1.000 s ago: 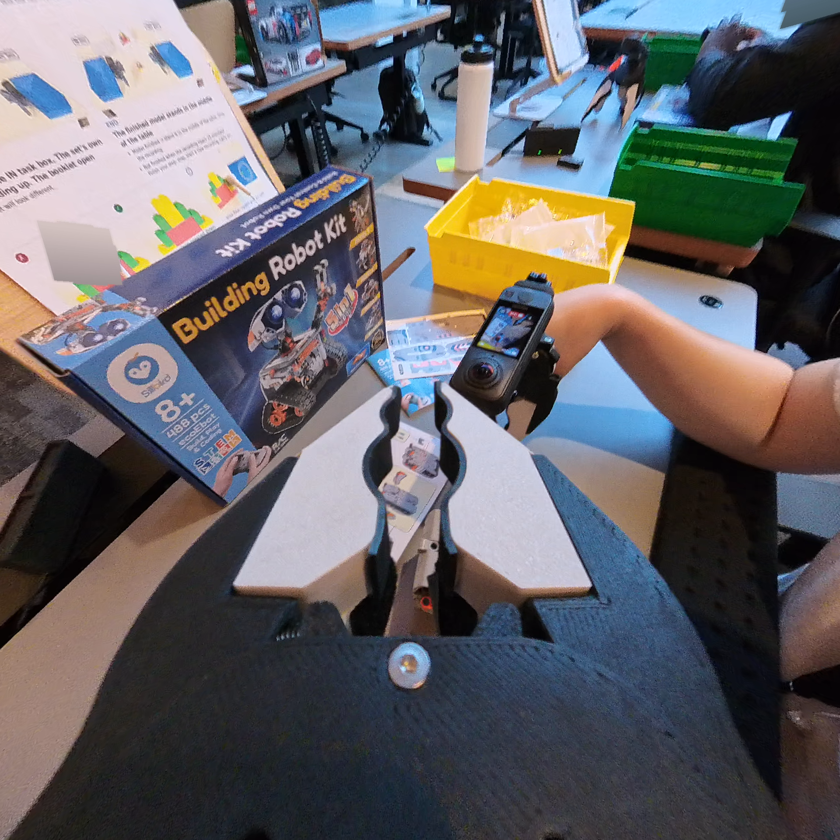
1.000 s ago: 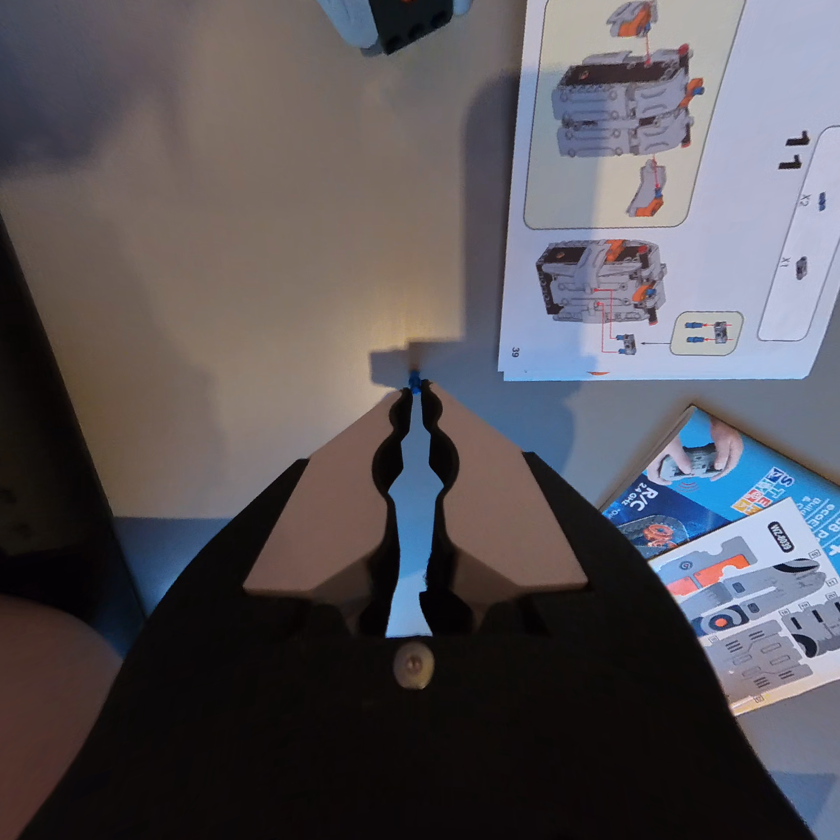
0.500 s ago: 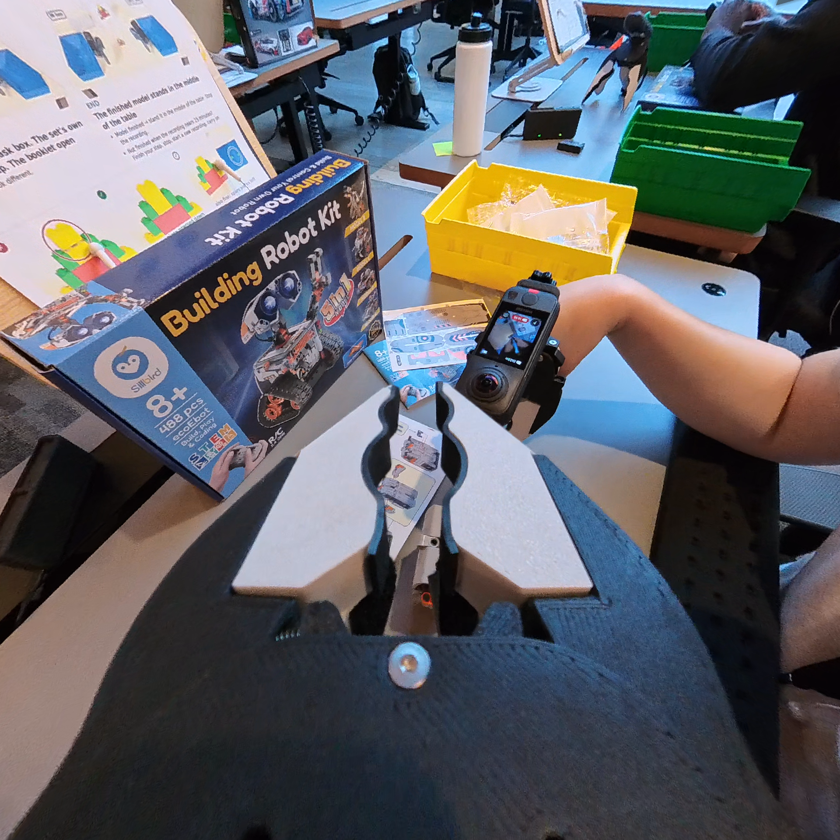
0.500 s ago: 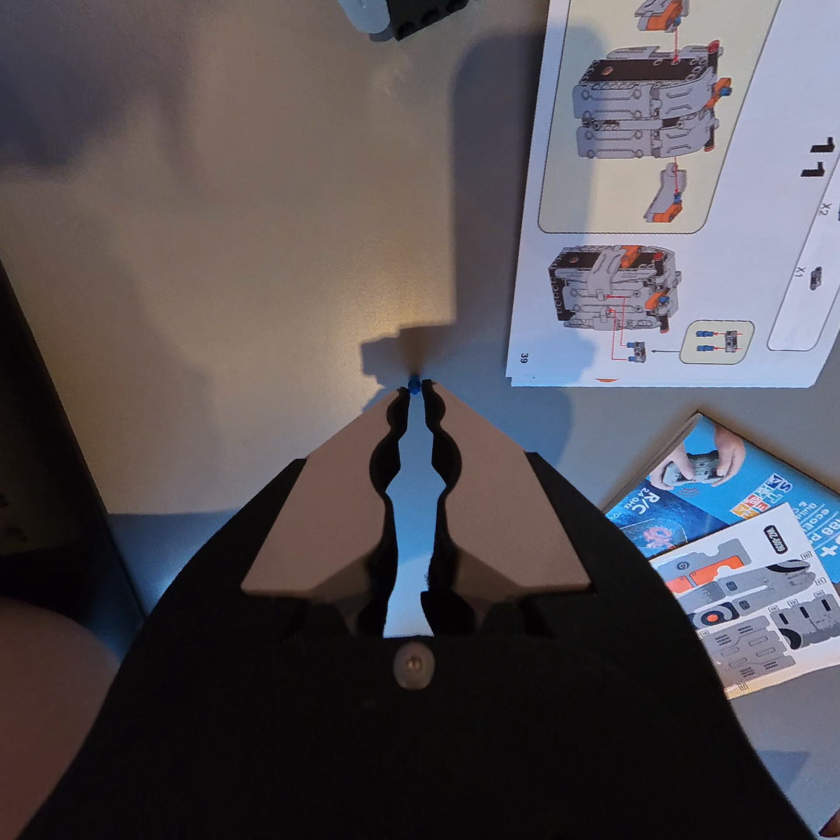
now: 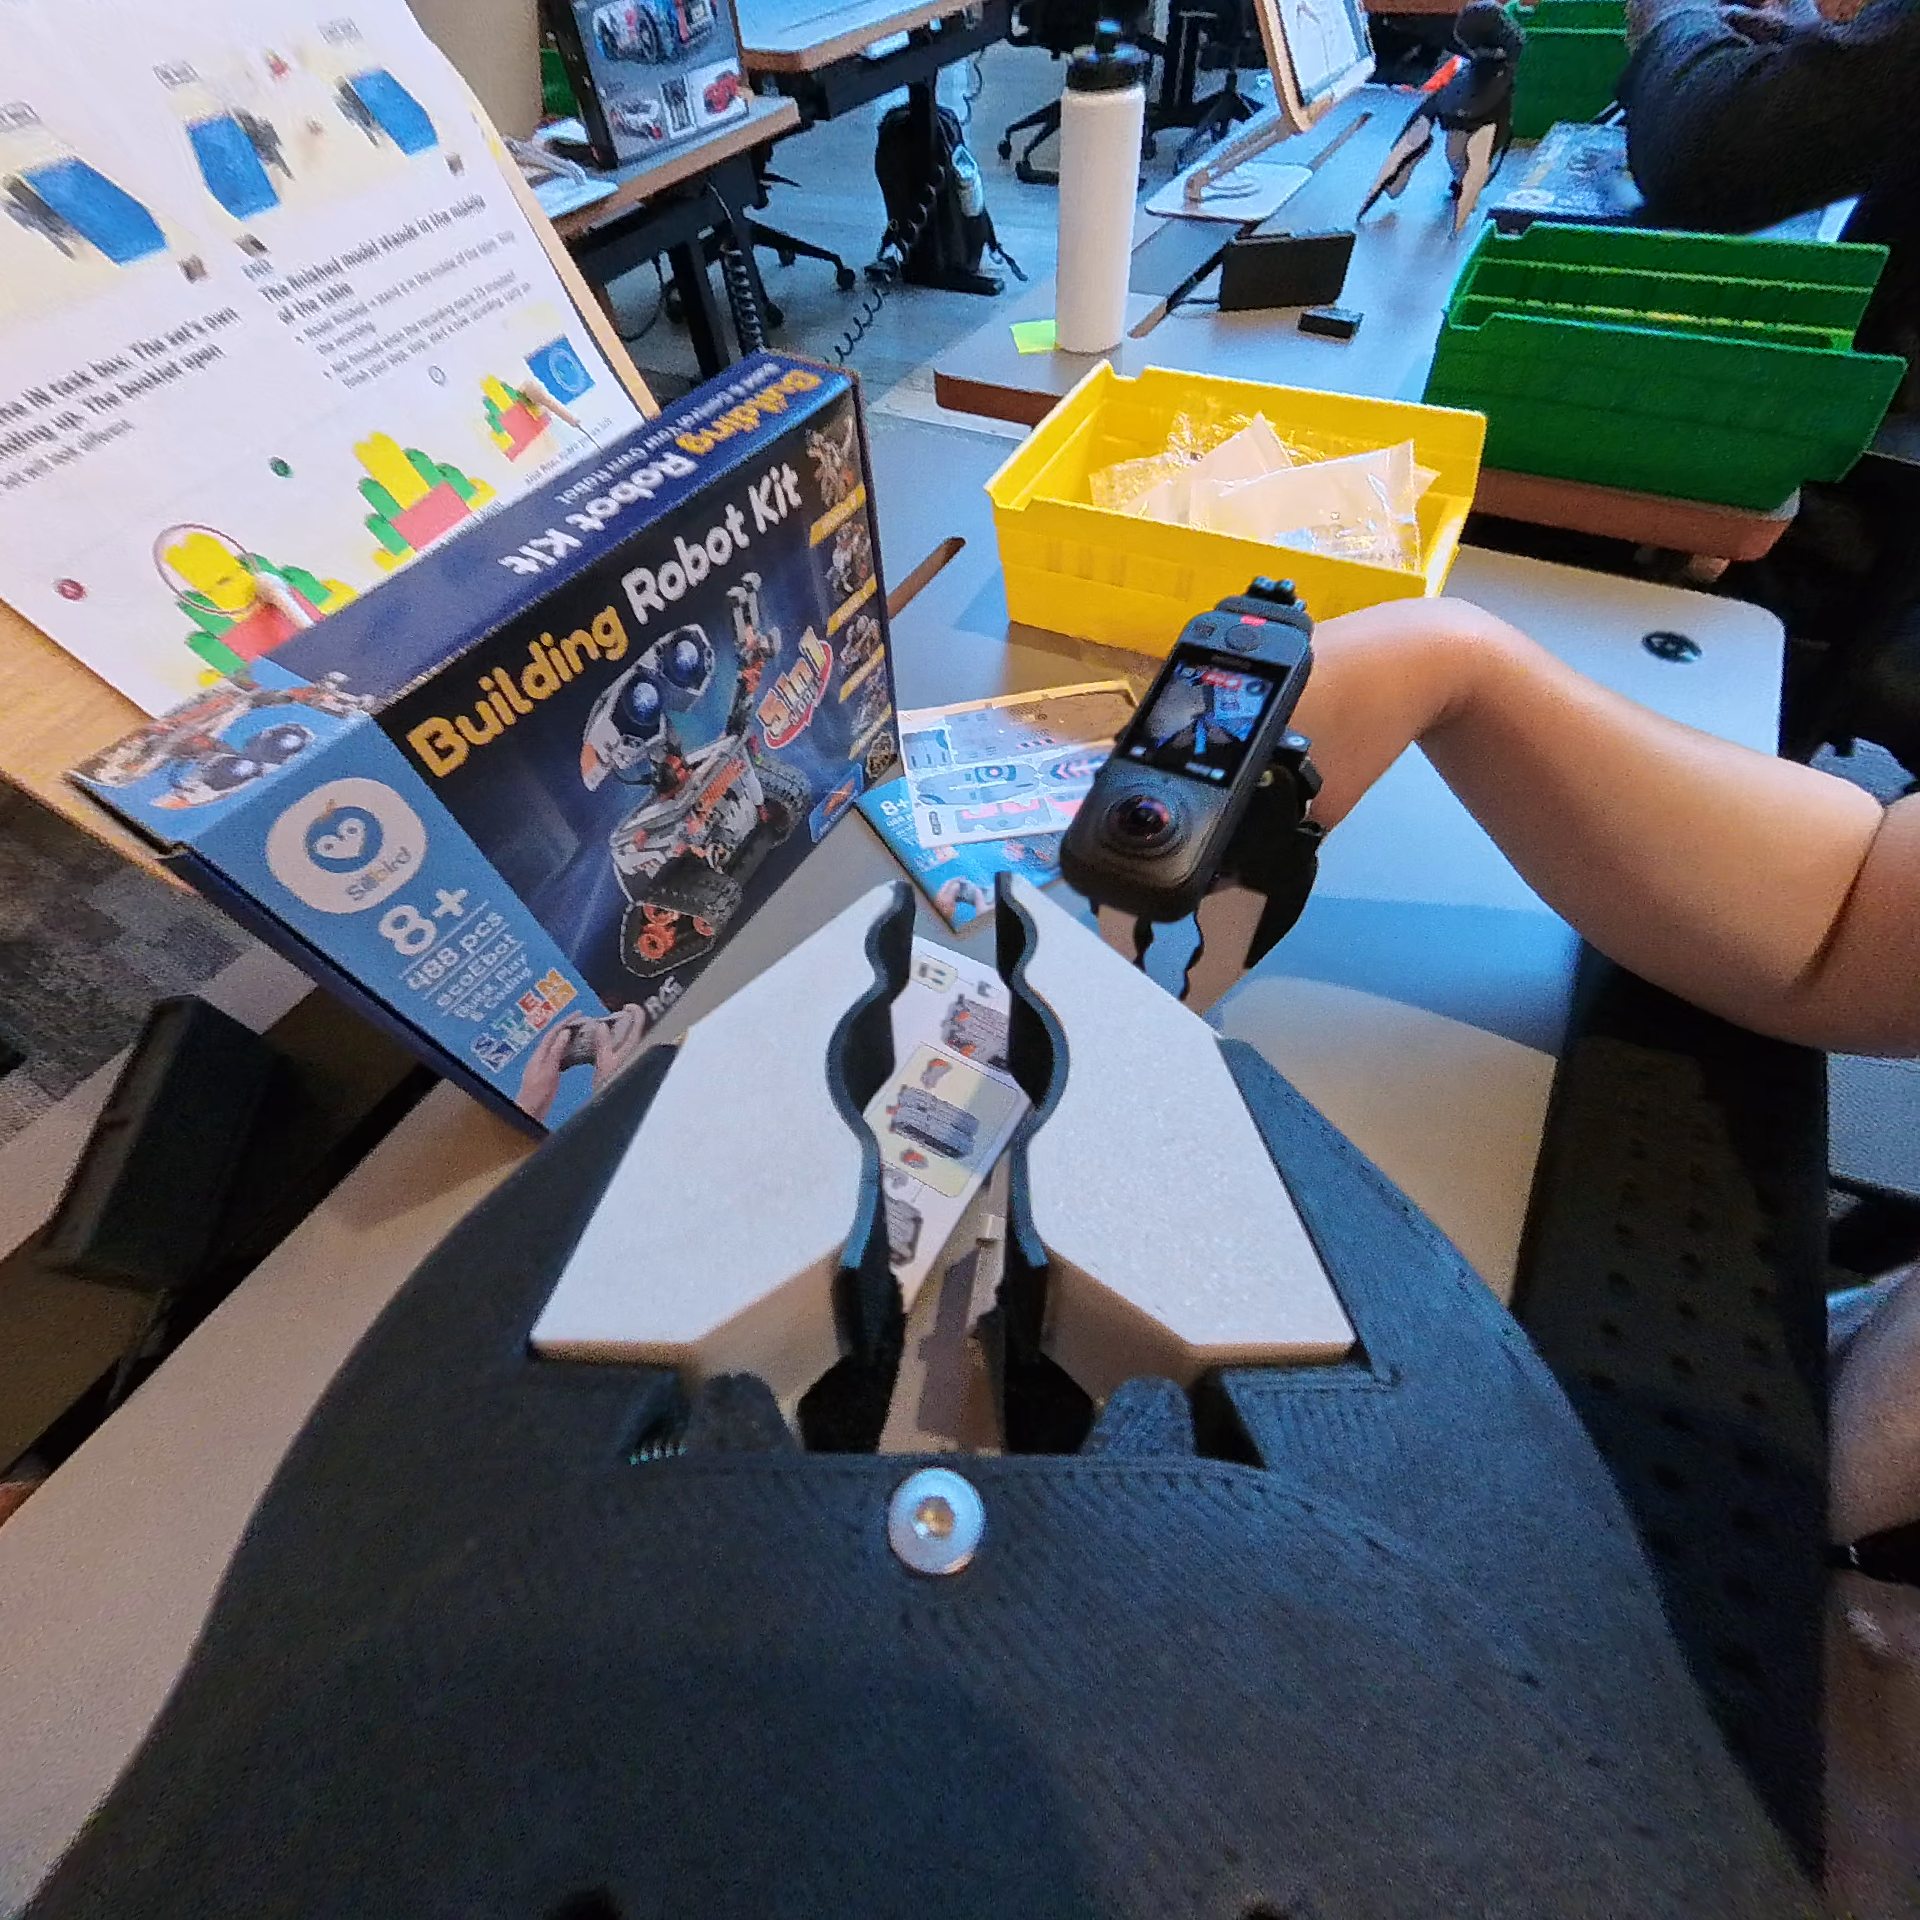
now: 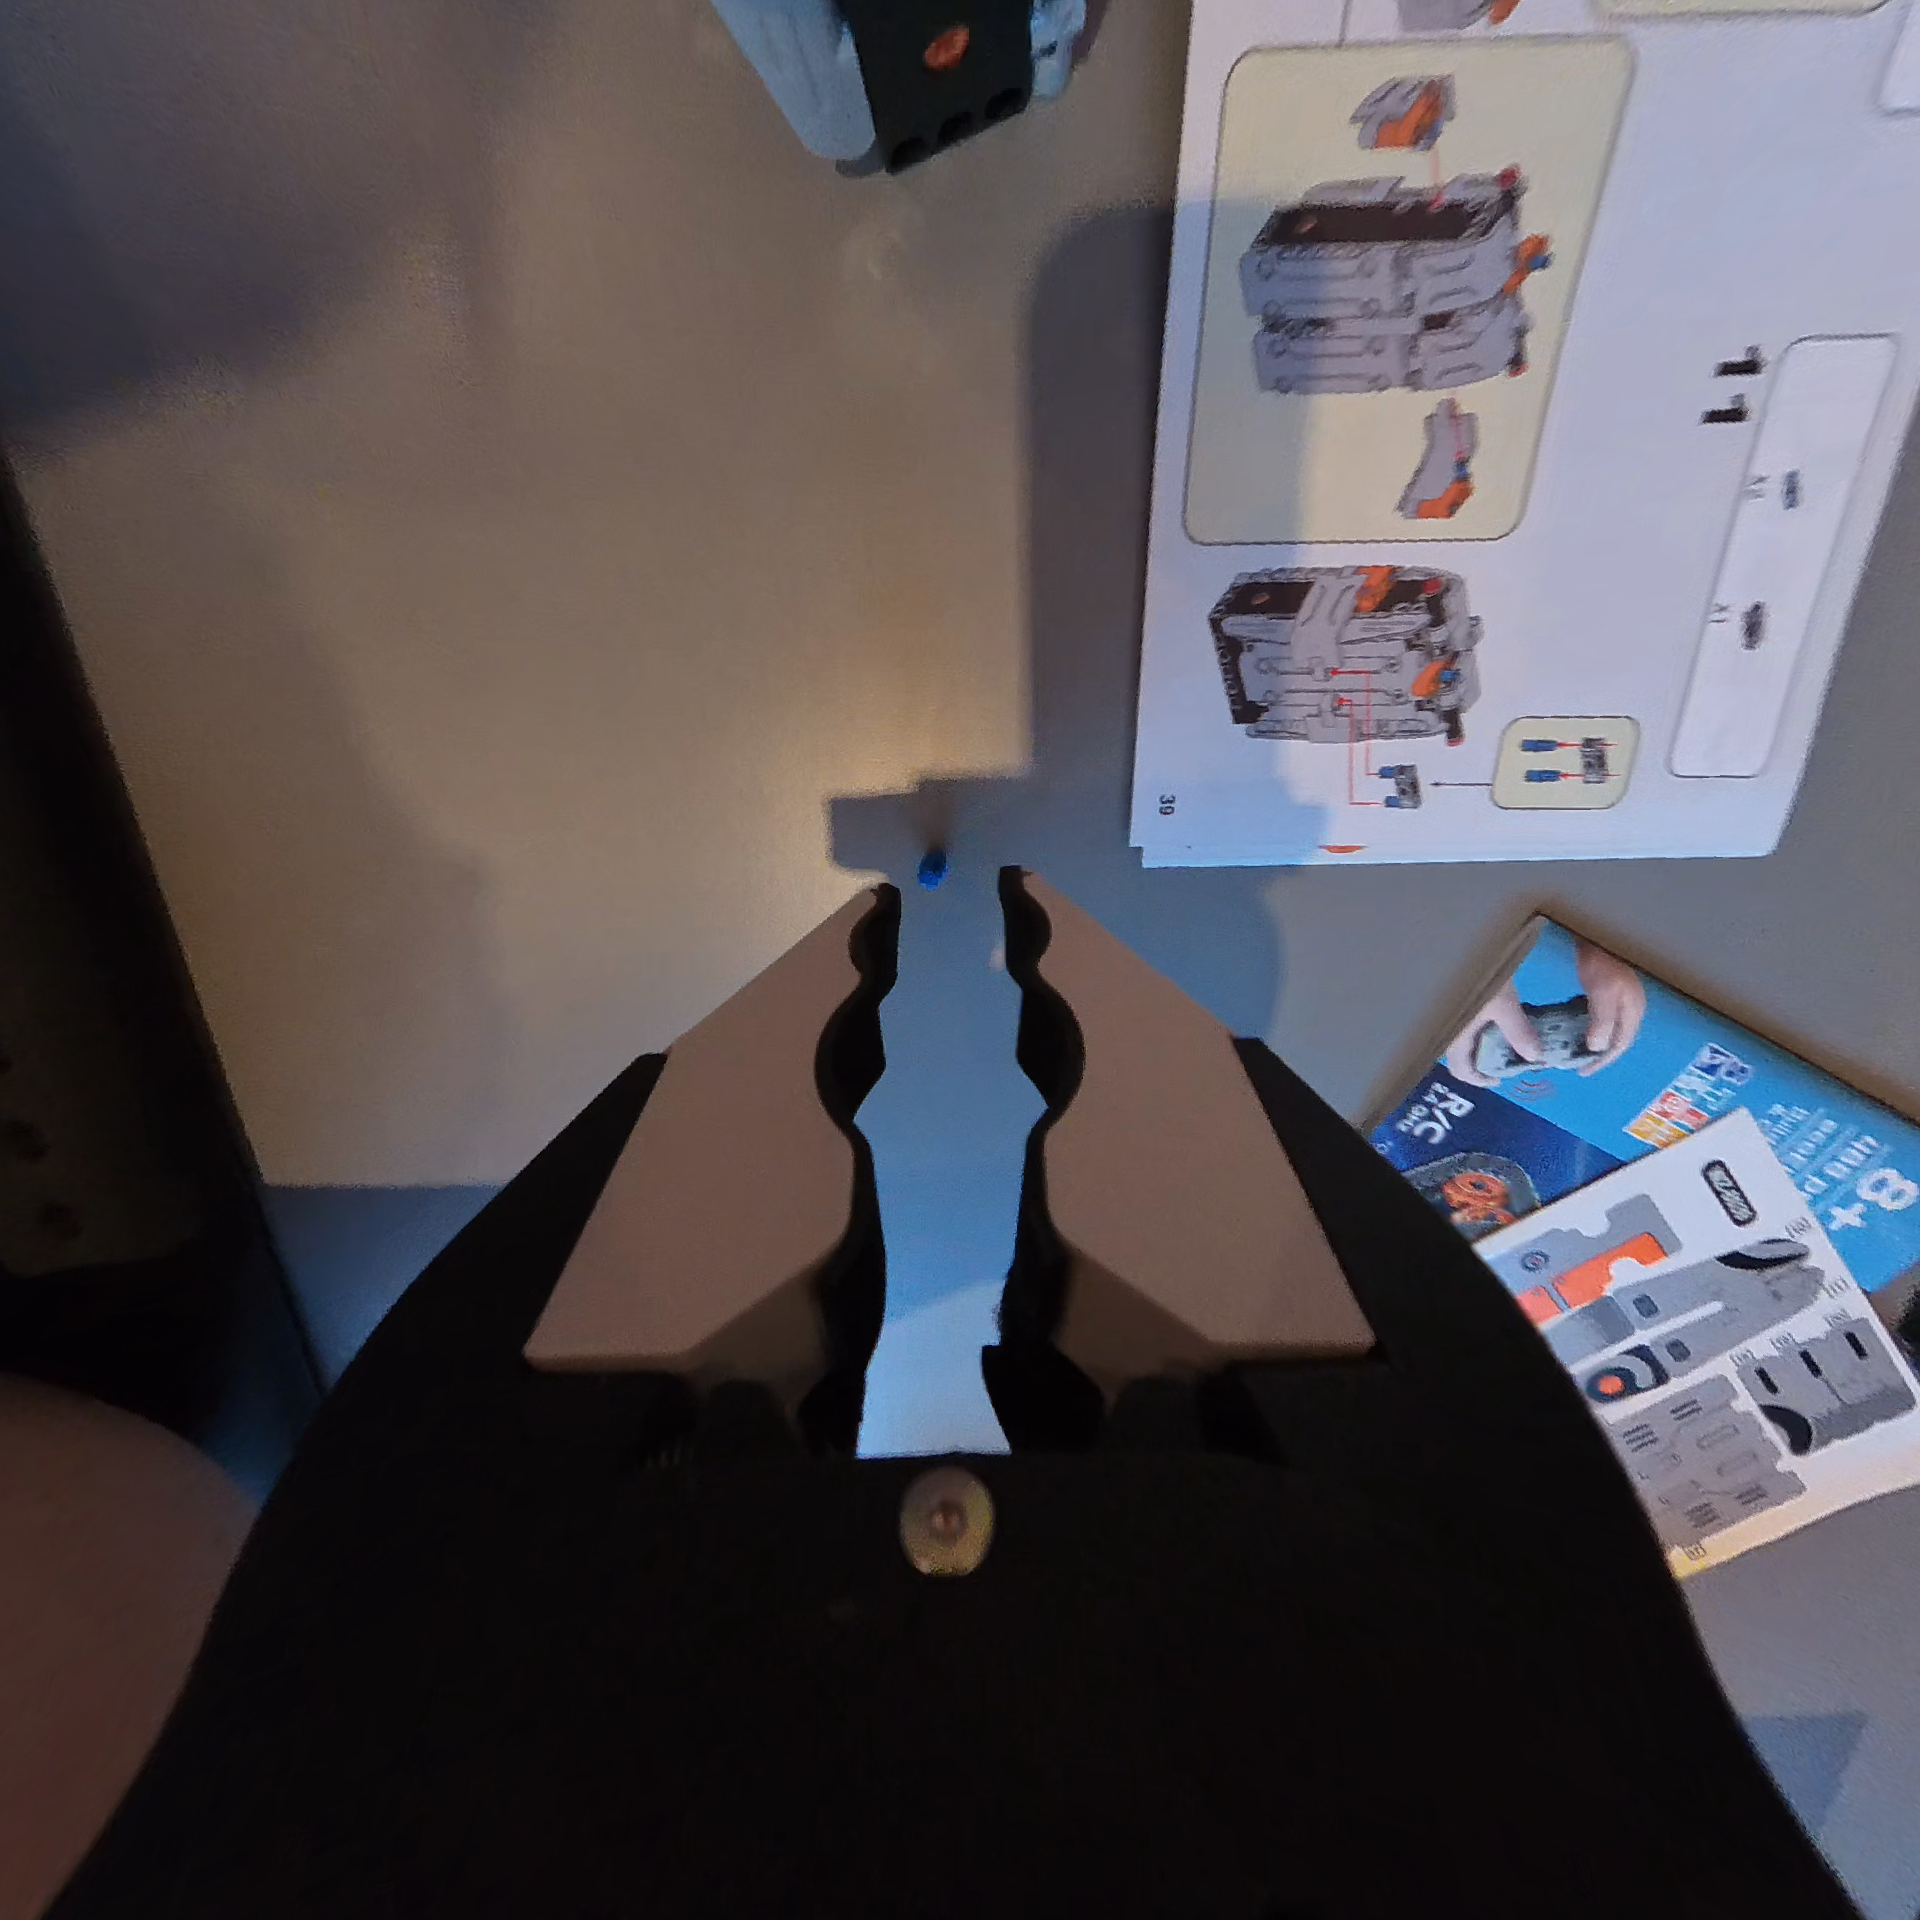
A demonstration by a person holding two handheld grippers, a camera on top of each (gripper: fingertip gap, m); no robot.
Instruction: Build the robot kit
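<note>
We log R gripper (image 6: 940, 878): jaws apart, empty, small blue peg (image 6: 932, 868) on table (image 6: 520, 623) just off its tips. L gripper (image 5: 954, 914): jaws parted; can't tell if grey piece (image 5: 971, 1262) in the gap is gripped. Beyond: kit box (image 5: 582, 748), yellow bin (image 5: 1091, 561).

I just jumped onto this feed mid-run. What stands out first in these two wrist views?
In the left wrist view, the big blue kit box stands tilted on the table's left, with a yellow bin of clear bags behind it. The left gripper hangs open above an instruction sheet. In the right wrist view, a tiny blue peg lies on the table just beyond the open right gripper.
</note>
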